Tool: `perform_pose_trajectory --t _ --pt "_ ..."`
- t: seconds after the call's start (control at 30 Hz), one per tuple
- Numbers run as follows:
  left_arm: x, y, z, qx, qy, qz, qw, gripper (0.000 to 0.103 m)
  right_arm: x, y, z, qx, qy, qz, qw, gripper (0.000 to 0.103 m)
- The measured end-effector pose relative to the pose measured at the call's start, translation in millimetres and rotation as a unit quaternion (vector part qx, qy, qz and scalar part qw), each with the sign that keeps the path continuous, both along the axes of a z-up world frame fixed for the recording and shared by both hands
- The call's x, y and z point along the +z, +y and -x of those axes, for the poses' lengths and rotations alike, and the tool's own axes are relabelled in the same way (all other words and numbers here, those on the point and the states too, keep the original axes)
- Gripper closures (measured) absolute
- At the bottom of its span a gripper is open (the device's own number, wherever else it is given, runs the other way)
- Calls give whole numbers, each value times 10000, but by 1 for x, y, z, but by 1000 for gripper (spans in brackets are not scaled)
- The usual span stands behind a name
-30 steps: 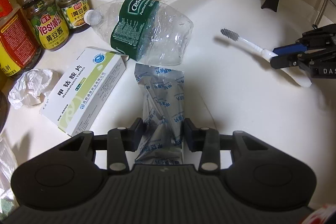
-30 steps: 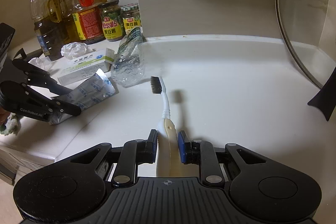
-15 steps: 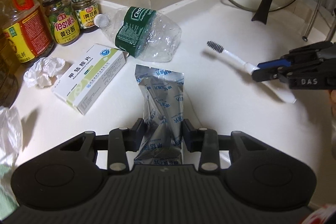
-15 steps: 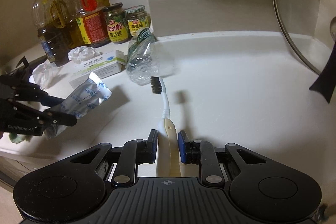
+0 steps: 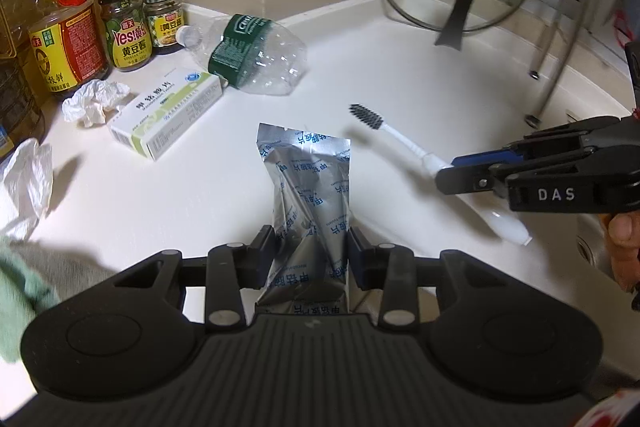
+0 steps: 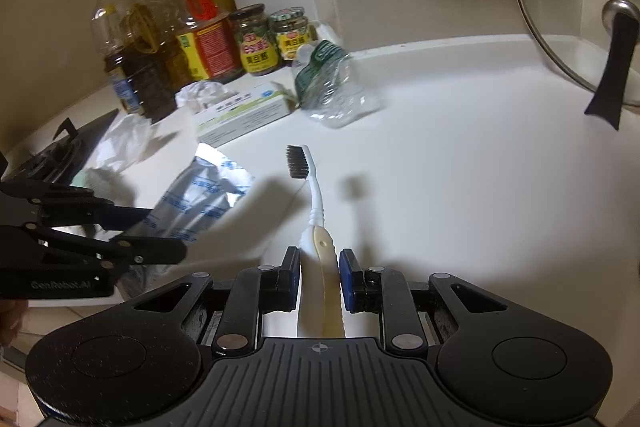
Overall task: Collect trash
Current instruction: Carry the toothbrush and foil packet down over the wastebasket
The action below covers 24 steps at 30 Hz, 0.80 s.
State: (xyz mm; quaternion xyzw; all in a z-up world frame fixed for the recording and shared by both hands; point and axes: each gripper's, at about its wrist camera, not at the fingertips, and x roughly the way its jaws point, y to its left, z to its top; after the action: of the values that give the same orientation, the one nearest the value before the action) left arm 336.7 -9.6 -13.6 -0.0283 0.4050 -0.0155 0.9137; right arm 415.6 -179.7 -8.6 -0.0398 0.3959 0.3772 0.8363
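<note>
Two items are in transit, held clear above the table (image 5: pixel 400 75): the left tongs (image 5: pixel 312 253) grip a foil pouch (image 5: pixel 308 187), and the right tongs (image 6: pixel 319 277) are clamped on a toothbrush (image 6: pixel 316 203) by its handle. Judged step: carry-off to a bin, none in view. Crumpled tissue (image 5: pixel 96 101), medicine box (image 5: pixel 168 119) and crushed bottle (image 5: pixel 256 55) remain uncollected.

Silver pouch (image 5: pixel 308 195) (blue print), white toothbrush (image 6: pixel 316 195) with black bristles
</note>
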Motion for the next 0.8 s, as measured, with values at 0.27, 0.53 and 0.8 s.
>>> perform_pose_trajectory --t 0.27,0.53,0.8 --pt "-1 -7 55 -182 -28 46 9998 68 2 6 69 -83 92 -44 9999 82" --pt "-12 -7 106 -232 118 37 9997 68 -13 9 128 -135 206 110 9996 82" --pt "-38 -5 135 -172 380 70 9991 68 -45 11 159 -289 336 356 9984 82"
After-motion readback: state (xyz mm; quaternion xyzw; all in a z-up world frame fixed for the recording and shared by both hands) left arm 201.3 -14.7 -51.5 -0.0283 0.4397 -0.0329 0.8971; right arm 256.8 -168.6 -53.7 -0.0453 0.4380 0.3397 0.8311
